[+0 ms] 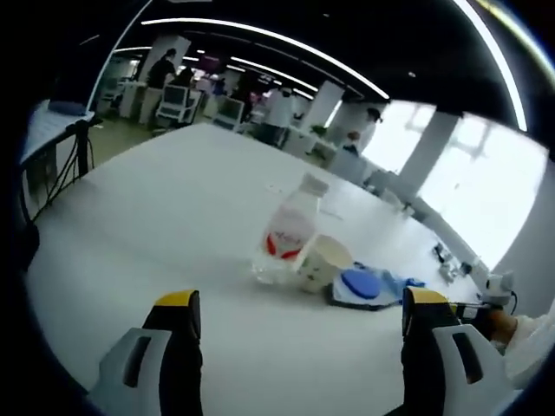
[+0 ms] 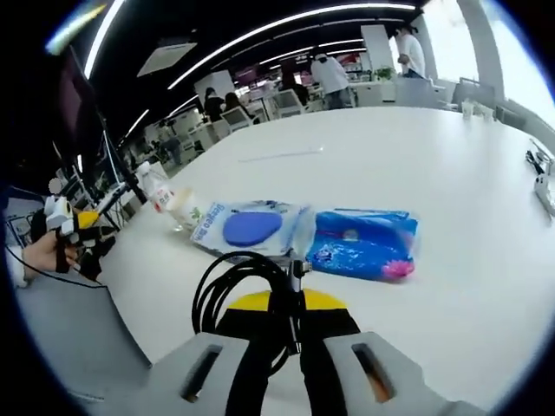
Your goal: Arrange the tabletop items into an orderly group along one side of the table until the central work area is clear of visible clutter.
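Note:
A clear bottle with a red-and-white label (image 1: pixel 290 230) stands on the white table (image 1: pixel 173 217), touching a paper cup (image 1: pixel 323 262) on its right. Beside the cup lie a pack with a blue disc (image 1: pixel 360 284) and a blue packet (image 1: pixel 401 282). My left gripper (image 1: pixel 299 312) hovers short of them, open wide and holding nothing. My right gripper (image 2: pixel 290 312) is shut on a coiled black cable (image 2: pixel 230 282). Beyond the coil lie the disc pack (image 2: pixel 250 228), the blue packet (image 2: pixel 364 243) and the bottle (image 2: pixel 173 204). A hand holds the left gripper (image 2: pixel 74 230) at the far left.
A thin white strip (image 2: pixel 282 156) lies farther out on the table (image 2: pixel 451 156). Small items sit at the table's right edge (image 2: pixel 542 178). A tripod (image 1: pixel 78 156) stands off the table's left side. People, chairs and desks (image 1: pixel 186 100) fill the room behind.

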